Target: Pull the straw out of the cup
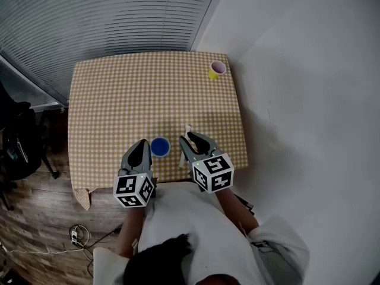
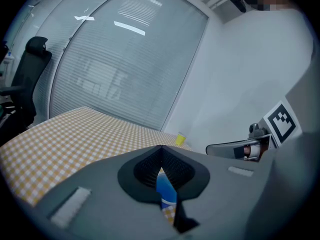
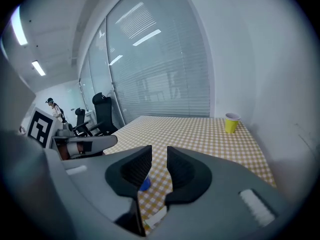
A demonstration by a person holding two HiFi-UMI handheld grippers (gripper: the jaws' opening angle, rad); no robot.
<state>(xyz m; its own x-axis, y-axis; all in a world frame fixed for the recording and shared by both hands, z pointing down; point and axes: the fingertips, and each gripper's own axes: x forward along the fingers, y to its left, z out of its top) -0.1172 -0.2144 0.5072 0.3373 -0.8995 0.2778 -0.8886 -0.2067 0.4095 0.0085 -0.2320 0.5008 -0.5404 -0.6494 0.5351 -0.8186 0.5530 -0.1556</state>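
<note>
At the near edge of the table (image 1: pixel 113 94), seen from overhead, a faint pale straw (image 1: pixel 188 128) pokes past my right claw (image 1: pixel 191 139) beside the blue cup (image 1: pixel 160 146); the view from my left claw (image 2: pixel 160 149) shows its jaws pinched together, the cup half hidden behind them; my right view shows a narrow, empty gap.

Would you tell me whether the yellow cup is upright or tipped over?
Upright: the yellow cup stands on its base, open mouth facing up.
</note>
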